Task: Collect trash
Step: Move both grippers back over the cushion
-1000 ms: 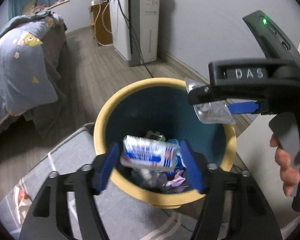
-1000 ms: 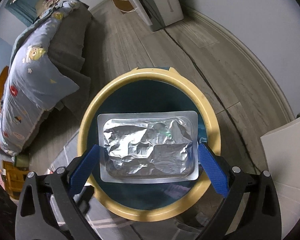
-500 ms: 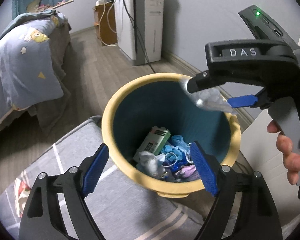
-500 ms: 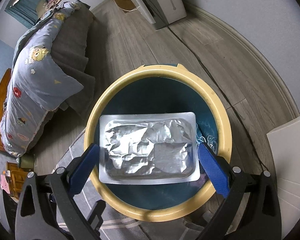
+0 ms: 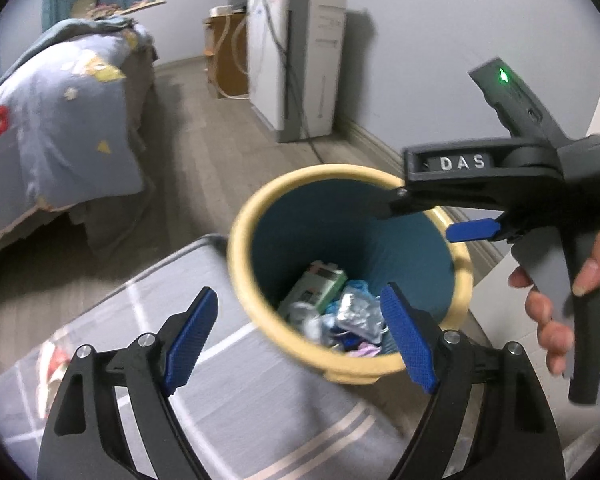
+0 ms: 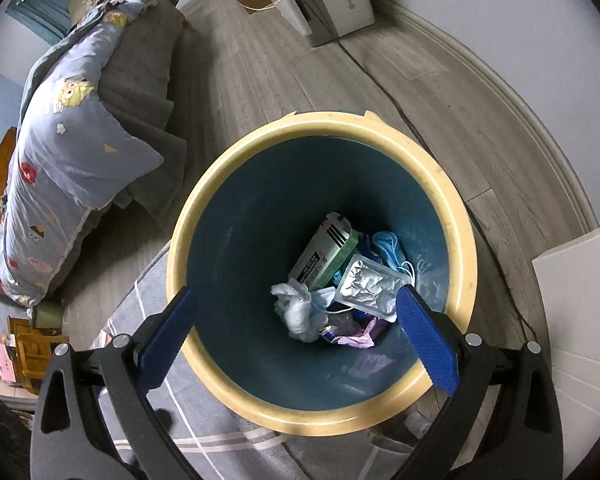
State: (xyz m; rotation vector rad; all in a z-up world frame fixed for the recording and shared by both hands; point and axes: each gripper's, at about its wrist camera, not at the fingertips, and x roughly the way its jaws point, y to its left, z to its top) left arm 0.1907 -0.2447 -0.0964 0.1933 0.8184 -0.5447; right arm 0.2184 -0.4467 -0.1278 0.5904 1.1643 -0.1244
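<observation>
In the left wrist view, the left gripper (image 5: 300, 338) is seen at the bottom with its blue pads spread wide and nothing between them. The trash bin (image 5: 240, 264), yellow at the rim and dark blue inside, stands on the floor at about 1 o'clock from the pads. Trash is seen at its bottom: a green box (image 5: 320, 286) and a silver foil pack (image 5: 358, 314). The right gripper (image 5: 428, 220) is held over the bin's rim at 3 o'clock by a hand (image 5: 560, 308); nothing is seen in its jaws. A bed (image 5: 56, 120) is at 10 o'clock and a white appliance (image 5: 296, 60) at 12 o'clock.

In the right wrist view, the right gripper (image 6: 296, 340) is released, its pads far apart above the bin (image 6: 188, 248). The foil pack (image 6: 368, 288) lies inside the bin, just beside the green box (image 6: 324, 254), with a white tissue (image 6: 300, 312) at 7 o'clock from it and a blue mask (image 6: 392, 248) at 1 o'clock.
</observation>
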